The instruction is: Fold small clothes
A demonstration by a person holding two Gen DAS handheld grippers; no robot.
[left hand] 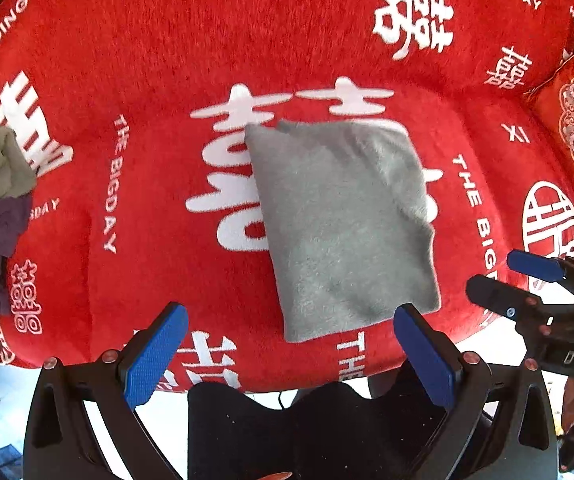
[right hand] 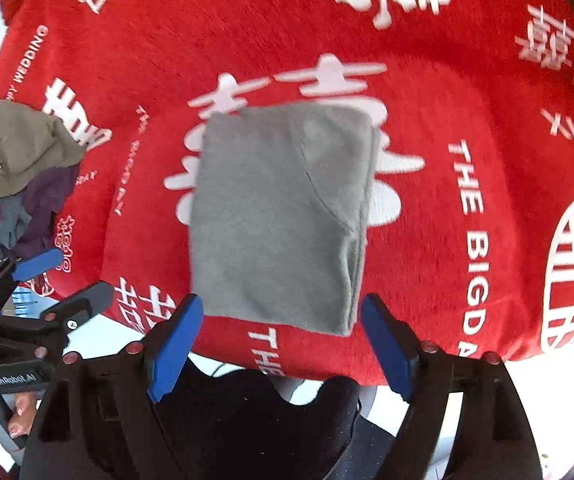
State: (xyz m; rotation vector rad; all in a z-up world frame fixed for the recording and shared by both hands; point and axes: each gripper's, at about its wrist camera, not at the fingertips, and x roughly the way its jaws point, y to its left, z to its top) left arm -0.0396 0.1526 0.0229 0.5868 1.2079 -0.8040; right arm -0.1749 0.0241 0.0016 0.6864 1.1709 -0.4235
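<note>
Folded grey garment [left hand: 343,224] laid flat on red printed cloth [left hand: 147,60], mid-surface. Left gripper [left hand: 291,350] and right gripper [right hand: 283,344] held above near edge, jaws apart, nothing gripped. Unfolded clothes pile [right hand: 19,176] at left, partly cut off. Right-wrist view blurred.

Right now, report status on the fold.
Left claw and right claw open, empty. Grey garment folded flat on red cloth. Clothes pile off to the side.
</note>
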